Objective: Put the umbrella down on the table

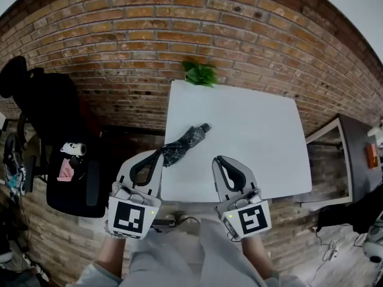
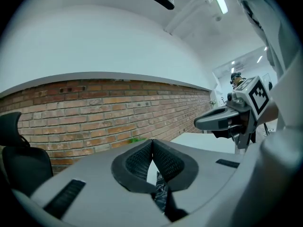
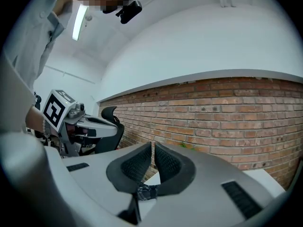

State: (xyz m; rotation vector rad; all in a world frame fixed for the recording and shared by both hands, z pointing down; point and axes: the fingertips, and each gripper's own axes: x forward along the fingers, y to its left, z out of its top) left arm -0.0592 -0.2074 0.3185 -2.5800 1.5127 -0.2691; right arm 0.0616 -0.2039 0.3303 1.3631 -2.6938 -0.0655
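Observation:
A folded dark umbrella lies flat on the white table, near its left front corner, handle end pointing toward the wall. My left gripper hangs just over the umbrella's near end, shut, with nothing between its pads. In the left gripper view the pads meet at the tip of the left gripper, and the umbrella shows below them. My right gripper hovers over the table's front edge, to the right of the umbrella, shut and empty. The right gripper looks level at the wall, with the umbrella under it.
A black office chair with small items on its seat stands left of the table. A green plant sits at the table's far edge against the brick wall. A dark side table stands at the right. Cables lie on the floor.

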